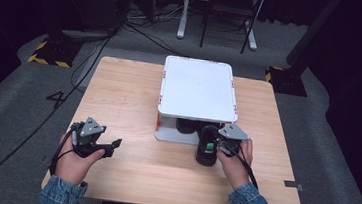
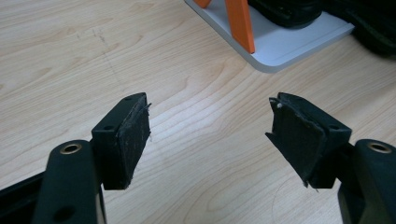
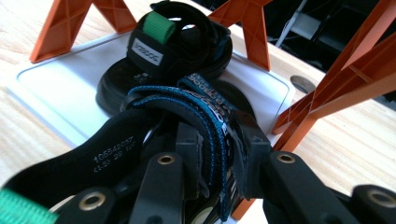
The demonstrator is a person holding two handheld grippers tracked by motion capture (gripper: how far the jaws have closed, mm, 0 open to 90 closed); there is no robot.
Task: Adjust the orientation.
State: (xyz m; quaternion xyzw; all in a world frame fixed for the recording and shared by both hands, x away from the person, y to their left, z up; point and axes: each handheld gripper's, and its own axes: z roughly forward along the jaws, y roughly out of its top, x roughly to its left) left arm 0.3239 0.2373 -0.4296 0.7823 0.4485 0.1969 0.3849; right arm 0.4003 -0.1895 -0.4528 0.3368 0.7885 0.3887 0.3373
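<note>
A black sandal (image 1: 206,152) with a green tab lies at the front edge of a white two-level rack (image 1: 198,88). My right gripper (image 1: 218,147) is shut on it. In the right gripper view the jaws (image 3: 219,140) pinch the sandal's blue-edged strap (image 3: 205,105), and the sole (image 3: 93,158) runs off to the lower left. A second black sandal (image 3: 173,51) with a green tab rests on the rack's lower white plate (image 3: 51,88), under the top shelf (image 1: 185,126). My left gripper (image 1: 113,145) hovers open over bare wood at the front left, its pads (image 2: 133,135) wide apart with nothing between them.
Orange legs (image 3: 70,23) carry the rack's top shelf, and one (image 2: 240,23) stands on the plate's corner (image 2: 289,51) ahead of the left gripper. The wooden table (image 1: 124,101) ends close behind both hands. Cables and stands lie on the floor beyond.
</note>
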